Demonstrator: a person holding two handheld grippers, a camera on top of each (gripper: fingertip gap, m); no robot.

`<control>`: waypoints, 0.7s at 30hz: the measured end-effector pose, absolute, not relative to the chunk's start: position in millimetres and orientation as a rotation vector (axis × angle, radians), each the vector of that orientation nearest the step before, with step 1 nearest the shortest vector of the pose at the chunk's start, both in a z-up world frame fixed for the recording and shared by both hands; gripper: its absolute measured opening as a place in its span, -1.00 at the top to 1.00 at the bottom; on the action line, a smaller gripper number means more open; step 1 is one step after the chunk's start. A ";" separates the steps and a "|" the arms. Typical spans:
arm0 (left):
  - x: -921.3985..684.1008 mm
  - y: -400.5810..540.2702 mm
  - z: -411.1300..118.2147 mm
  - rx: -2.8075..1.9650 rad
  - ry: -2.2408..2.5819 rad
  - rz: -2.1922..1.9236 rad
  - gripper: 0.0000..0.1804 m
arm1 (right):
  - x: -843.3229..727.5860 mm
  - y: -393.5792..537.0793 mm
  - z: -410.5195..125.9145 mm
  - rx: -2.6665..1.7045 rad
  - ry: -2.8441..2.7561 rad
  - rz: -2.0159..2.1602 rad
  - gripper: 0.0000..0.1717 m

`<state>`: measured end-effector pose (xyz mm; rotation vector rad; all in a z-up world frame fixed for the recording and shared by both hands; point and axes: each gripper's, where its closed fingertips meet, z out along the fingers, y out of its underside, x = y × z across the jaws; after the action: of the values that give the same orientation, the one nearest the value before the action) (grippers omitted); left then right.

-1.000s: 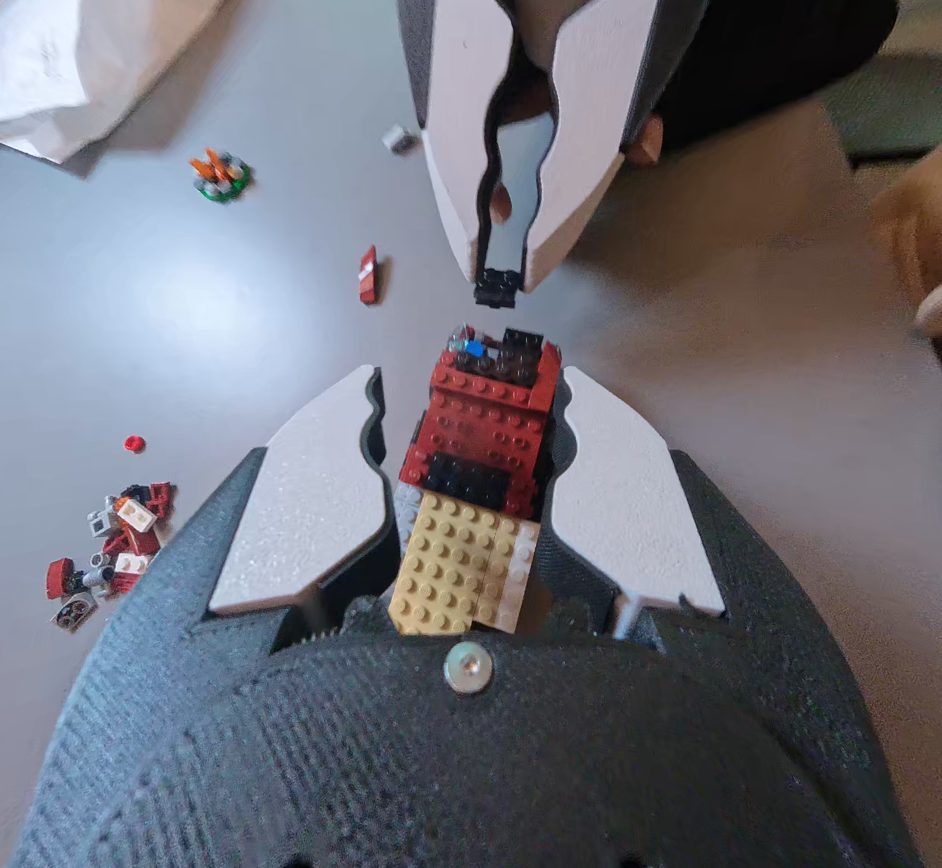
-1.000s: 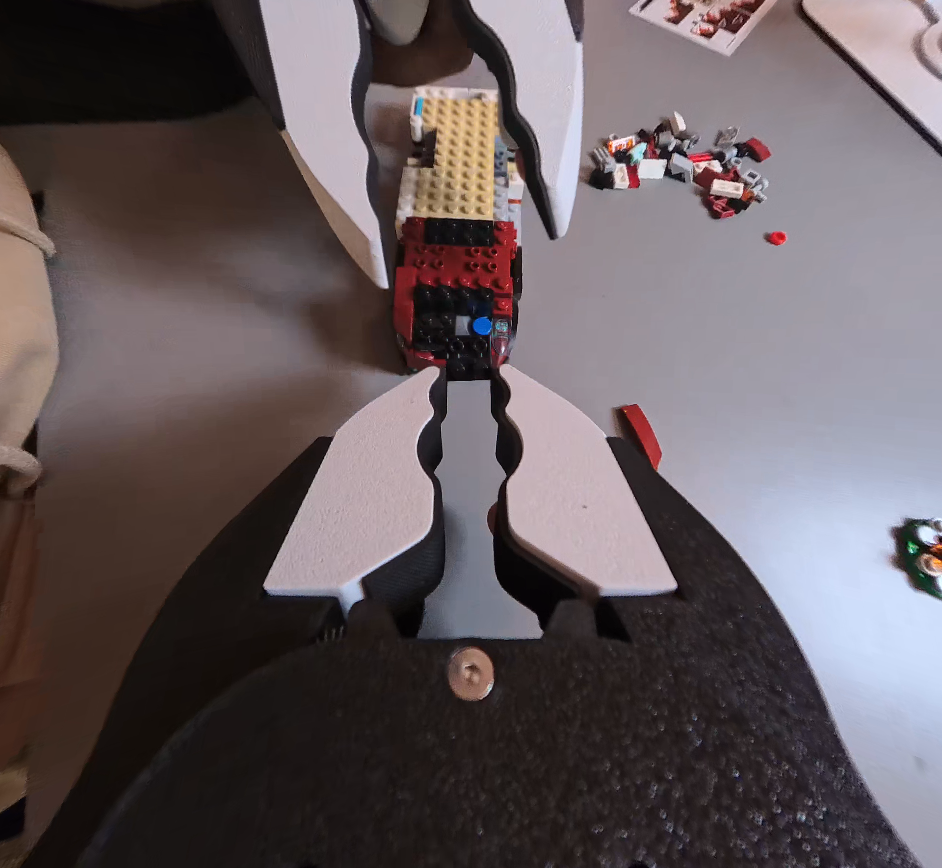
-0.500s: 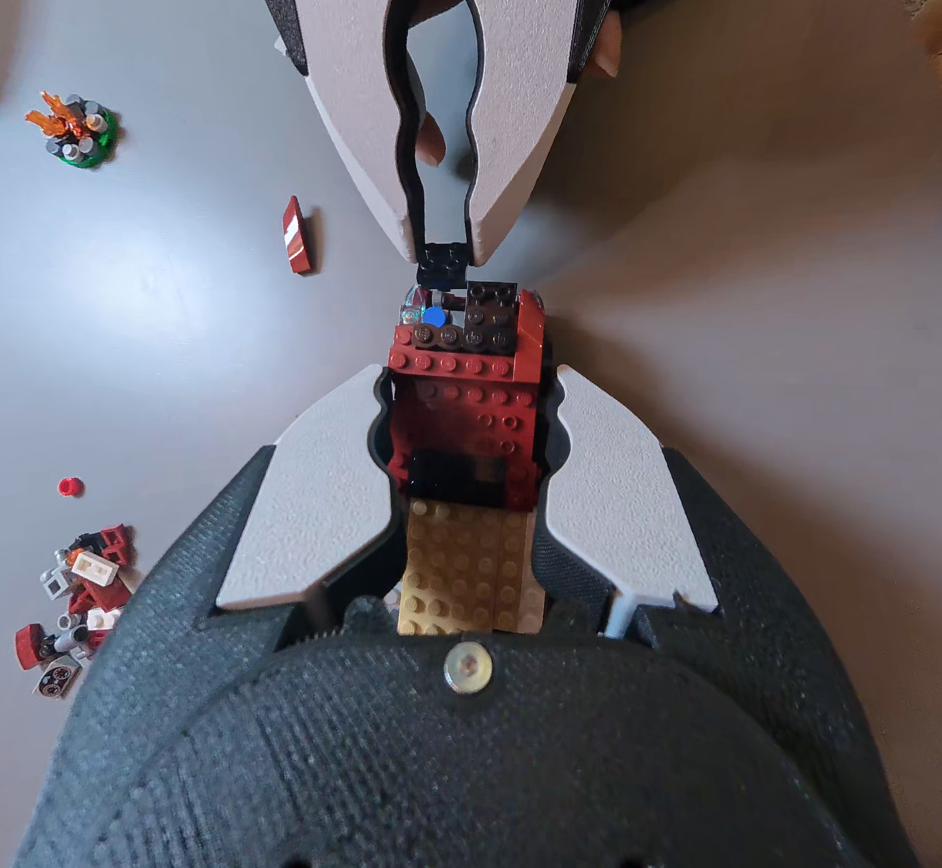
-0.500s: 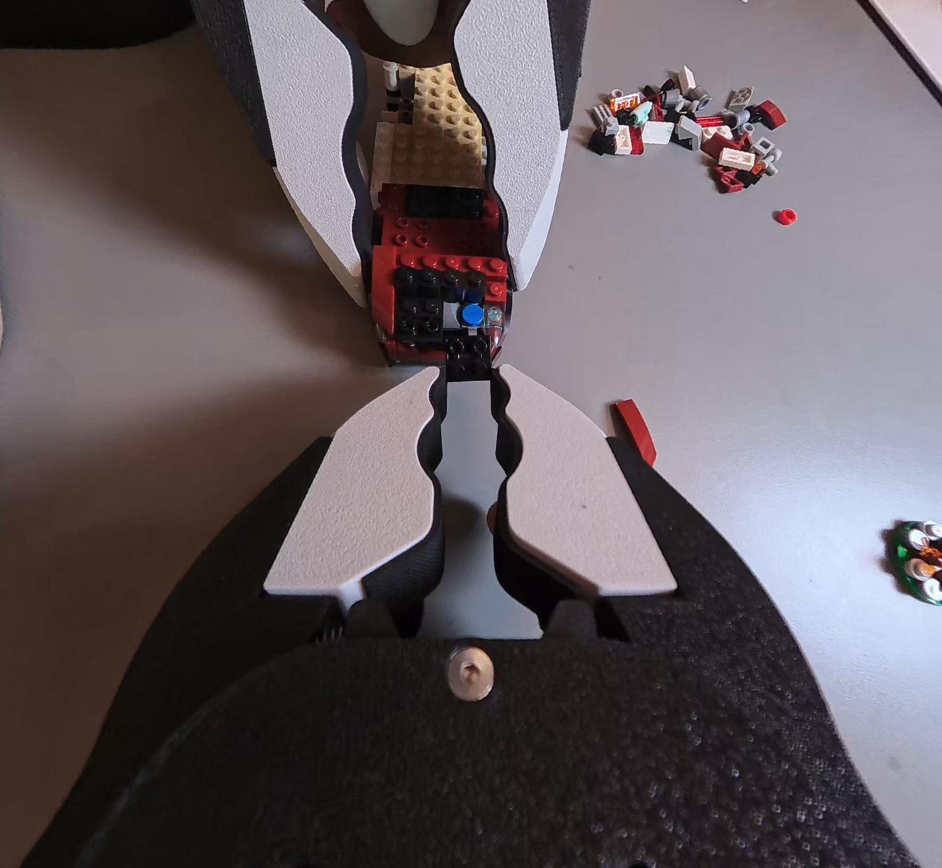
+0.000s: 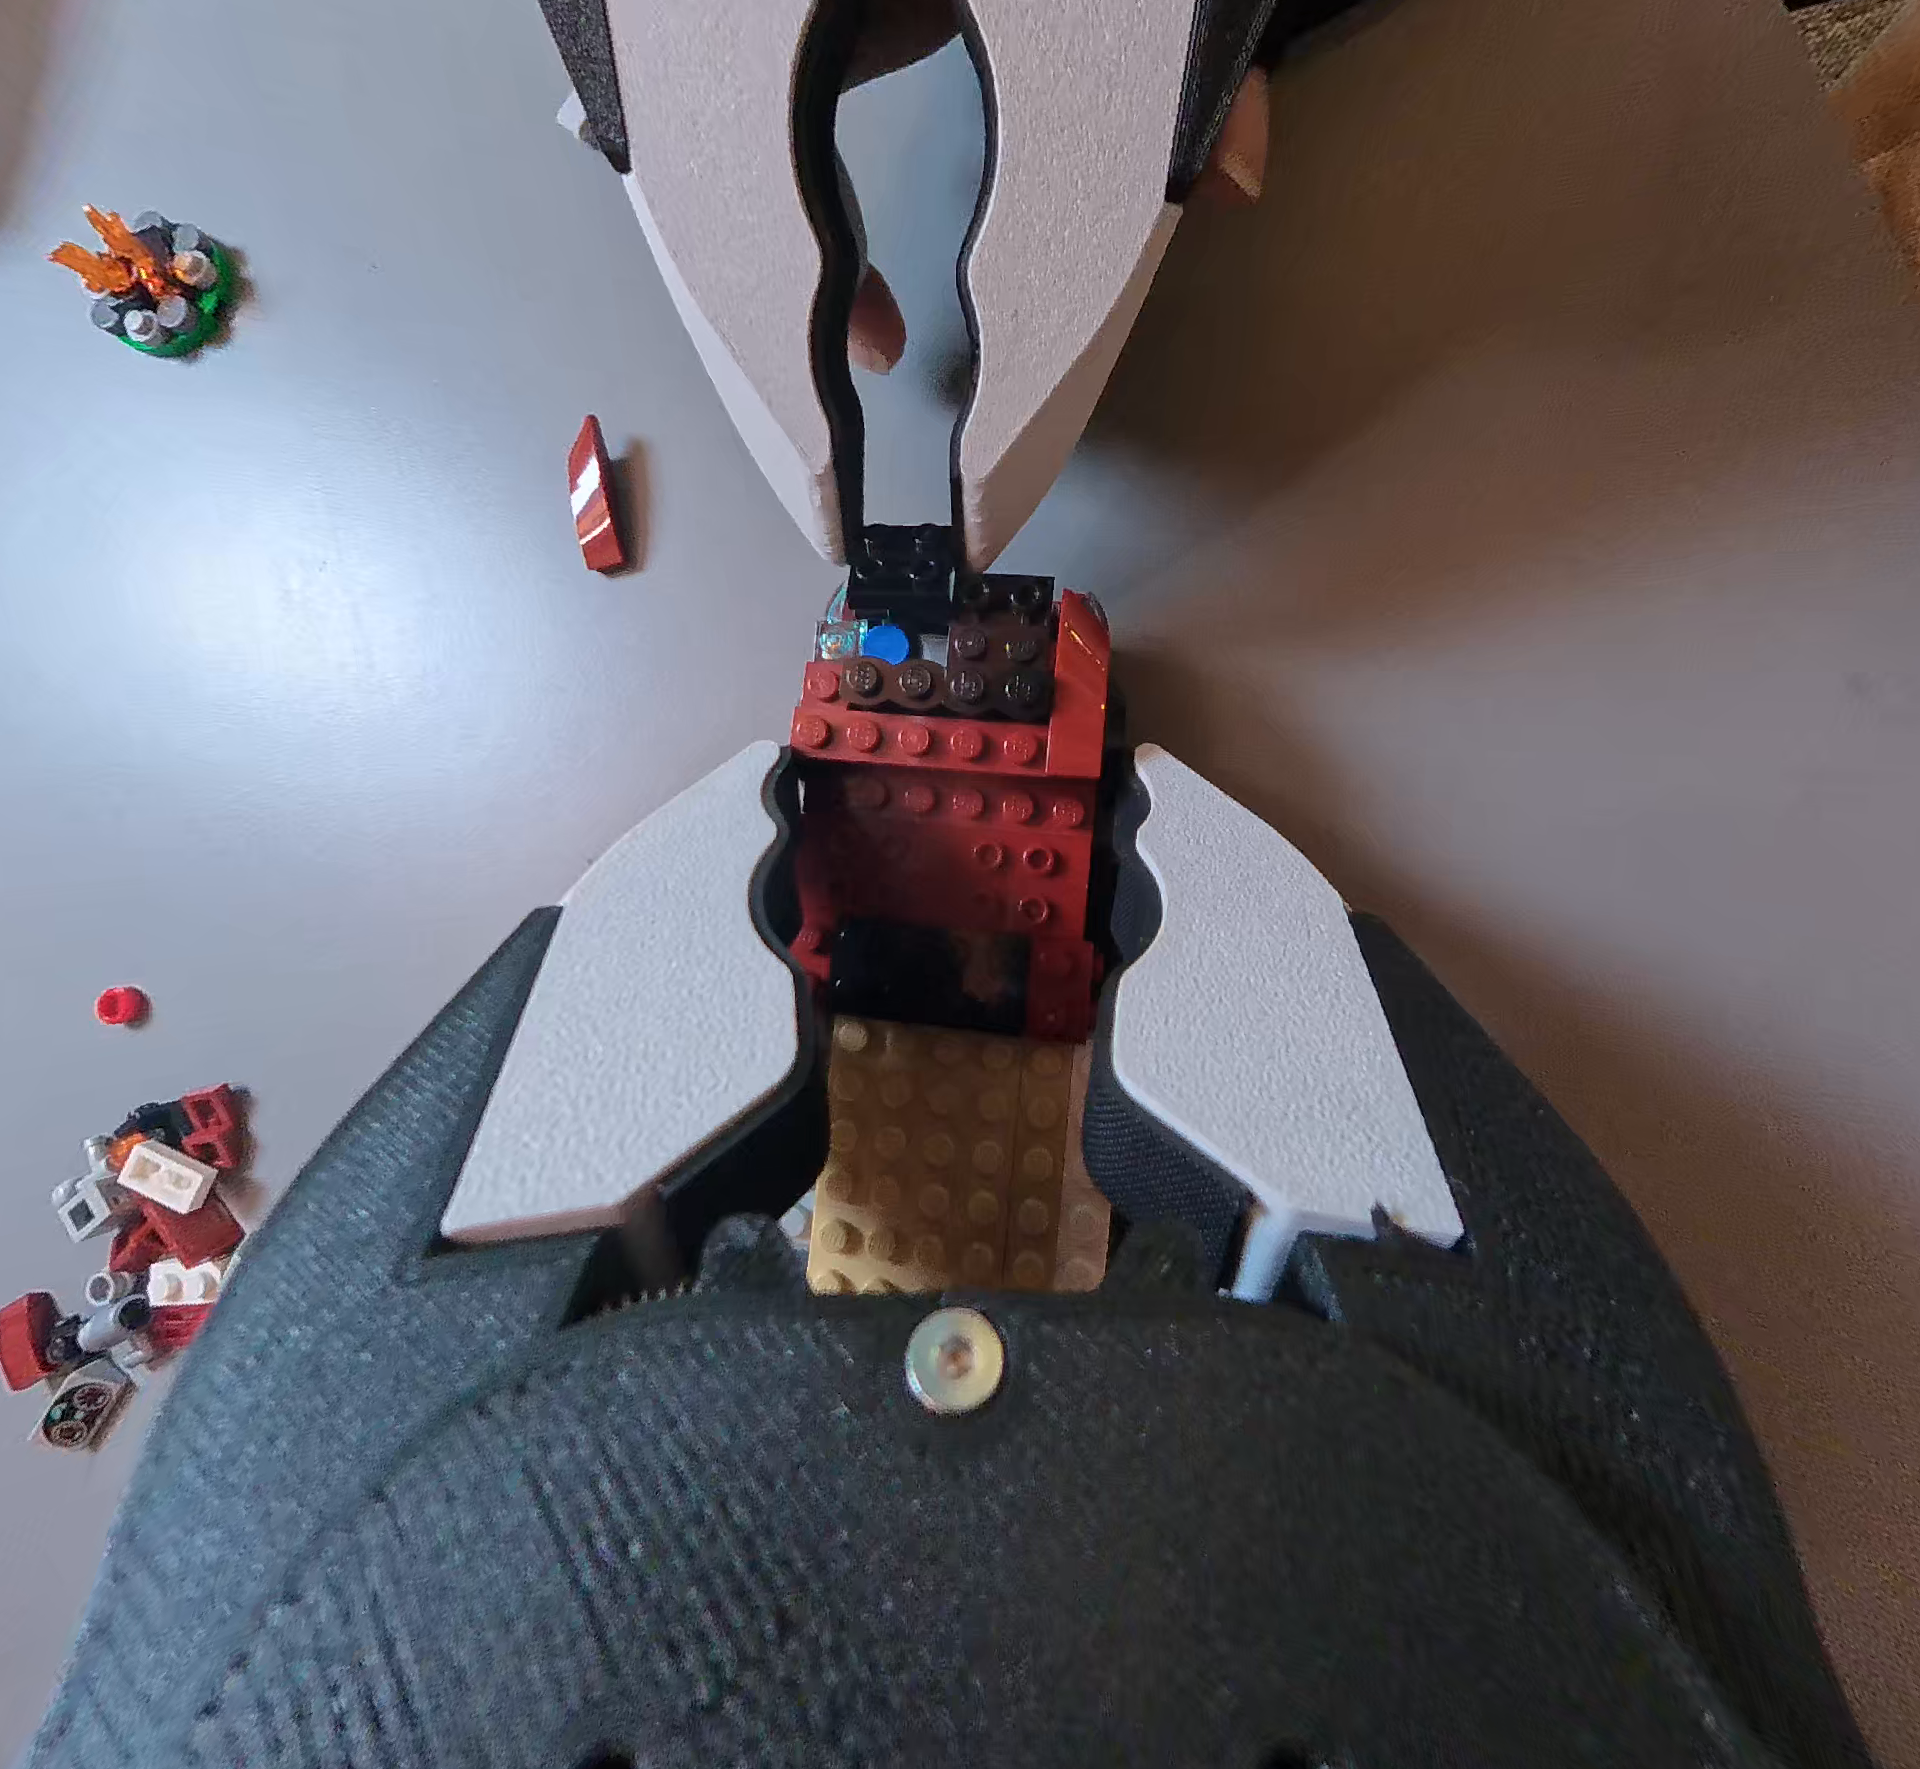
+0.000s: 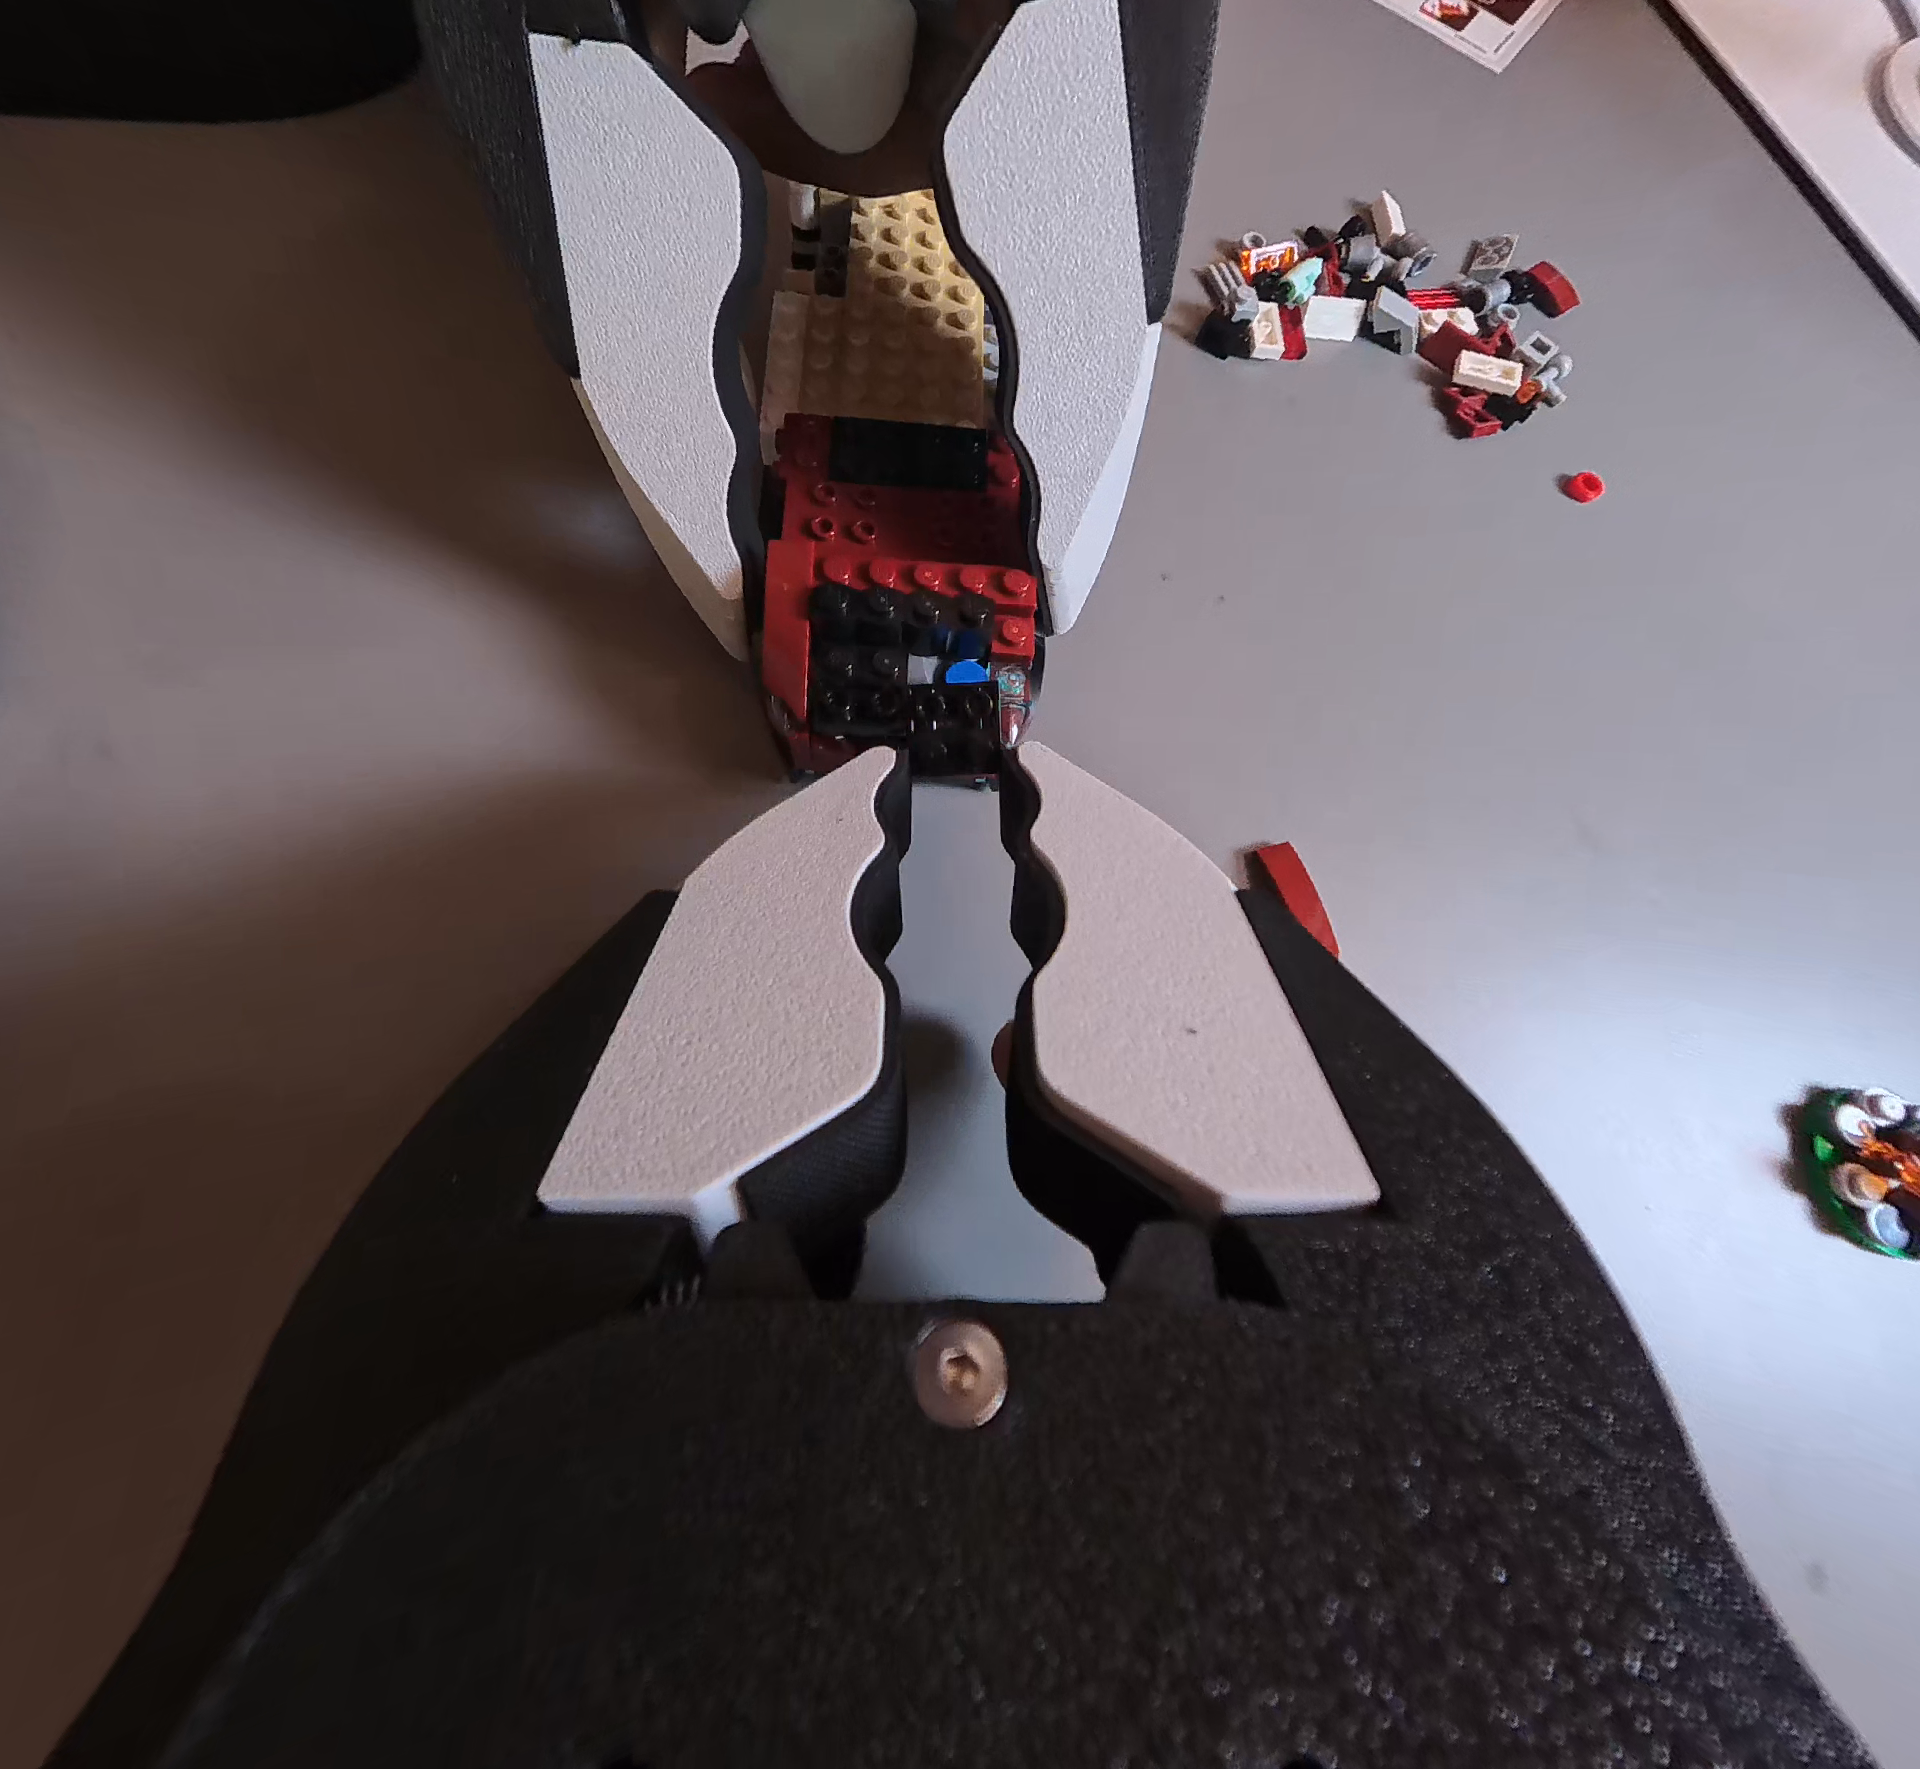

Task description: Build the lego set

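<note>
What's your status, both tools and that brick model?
Left tool clamped on dark red and tan brick model. Right tool pinching small black brick at model's front end. Loose dark red curved piece lies clear alongside.

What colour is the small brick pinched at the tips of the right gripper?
Black; the small brick shows best in the left wrist view.

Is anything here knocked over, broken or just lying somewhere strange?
Nothing looks broken or spilled. The one stray is a dark red curved piece lying alone on the grey table, apart from the pile of loose bricks. The brick model sits straight in the left gripper.
</note>
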<state>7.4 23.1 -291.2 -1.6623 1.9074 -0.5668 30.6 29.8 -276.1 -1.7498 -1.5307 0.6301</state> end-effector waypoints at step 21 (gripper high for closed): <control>41.9 -20.2 -189.1 -1.640 1.340 -1.511 0.83 | 33.4 -8.0 -193.2 -1.134 -1.663 0.512 0.81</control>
<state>41.9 -20.2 -189.1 -1.6396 1.3398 -1.5107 33.4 -8.0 -193.2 -1.1340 -1.6631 0.5120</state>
